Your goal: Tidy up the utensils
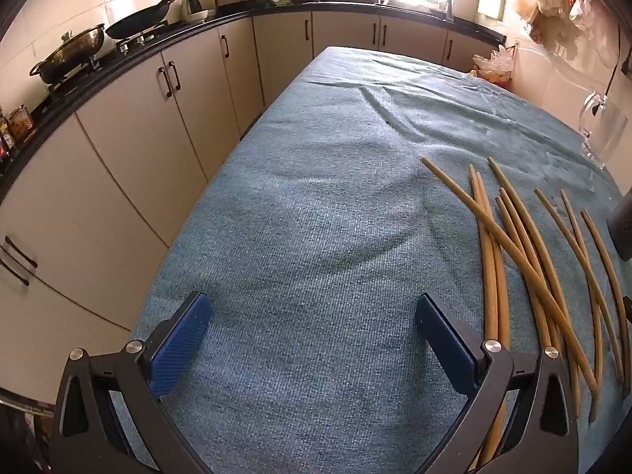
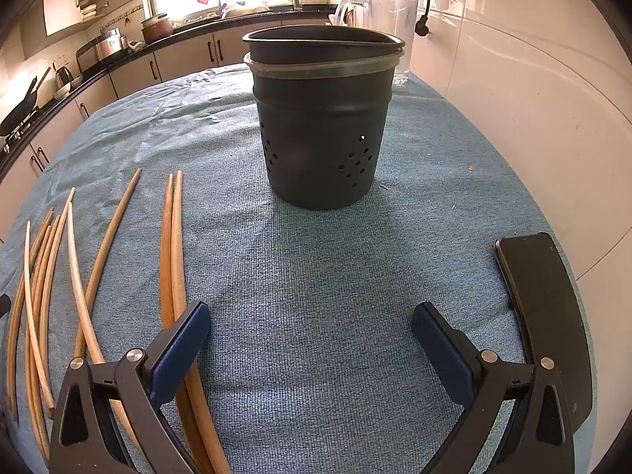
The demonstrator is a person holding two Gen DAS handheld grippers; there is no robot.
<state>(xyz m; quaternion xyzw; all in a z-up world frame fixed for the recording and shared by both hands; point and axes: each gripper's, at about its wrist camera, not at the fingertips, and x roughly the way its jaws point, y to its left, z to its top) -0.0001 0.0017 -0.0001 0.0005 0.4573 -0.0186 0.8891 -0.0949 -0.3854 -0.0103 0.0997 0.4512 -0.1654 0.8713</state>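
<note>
**Nothing in the holder yet: both claws wide and empty**

A sunlit kitchen, pale cabinets curving round, and in the middle a bench (image 1: 316, 205) under a blue-grey cloth. That is the field of play.

Start with the left claw (image 1: 312, 339): jaws spread wide, blue pads apart, nothing between them, just bare cloth below. Just off its right finger lies the scatter of chopsticks (image 1: 529, 260), loose wooden sticks fanned out and crossing one another, several overlapping.

Over to the right claw (image 2: 310, 339): also wide open, also holding nothing. A pair of chopsticks (image 2: 173, 260) runs right under or beside its left finger; whether the finger touches them I cannot tell. Straight ahead, well apart from the claw, stands the dark perforated utensil holder (image 2: 322, 130), upright. To the right lies a dark phone (image 2: 545, 308) near the bench edge, and behind the holder a clear glass jug (image 2: 391, 12).

My read: the job looks barely begun. Every stick in sight is on the cloth, and the whole gathering and dropping-in is left to do.

What is hidden: the holder's inside cannot be seen from this low angle, so its contents are unknown. The near ends of several sticks vanish behind the claw frames, and an exact count in the tangle is not possible.
</note>
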